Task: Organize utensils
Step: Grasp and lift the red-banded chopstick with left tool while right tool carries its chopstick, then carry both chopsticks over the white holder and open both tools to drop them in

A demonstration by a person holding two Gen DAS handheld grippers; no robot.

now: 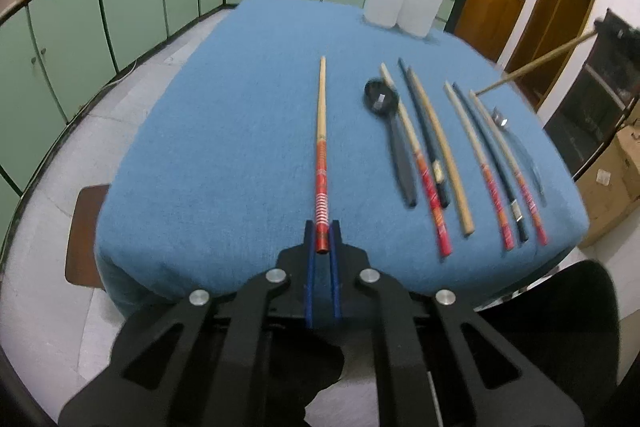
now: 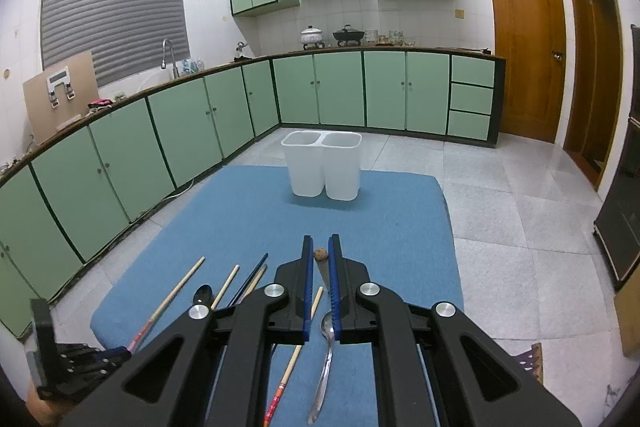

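Clamping a red-handled chopstick [image 1: 322,147] at its painted end, the left tool [image 1: 323,227] points toward twelve o'clock over the table [image 1: 224,131]. Right tool [image 2: 320,247] pinches a plain chopstick [image 2: 320,254]; white bins [image 2: 322,163] stand at twelve o'clock.

Left gripper [image 1: 323,233] jaws closed on the red end of a chopstick [image 1: 321,147], which runs straight away over the blue cloth [image 1: 224,131] on the table. Right of it, a row of utensils on the cloth: black spoon [image 1: 390,131], several chopsticks, some with red patterned ends [image 1: 430,189], some dark [image 1: 424,131], one plain wood [image 1: 442,151], and a metal spoon [image 1: 516,143] farthest right, blurred. Another wooden chopstick [image 1: 536,65] is held up in the air at far right; holder blurred. Two white bins [image 1: 404,1] touching, far right on the cloth. Green cabinets [image 1: 132,7] behind.
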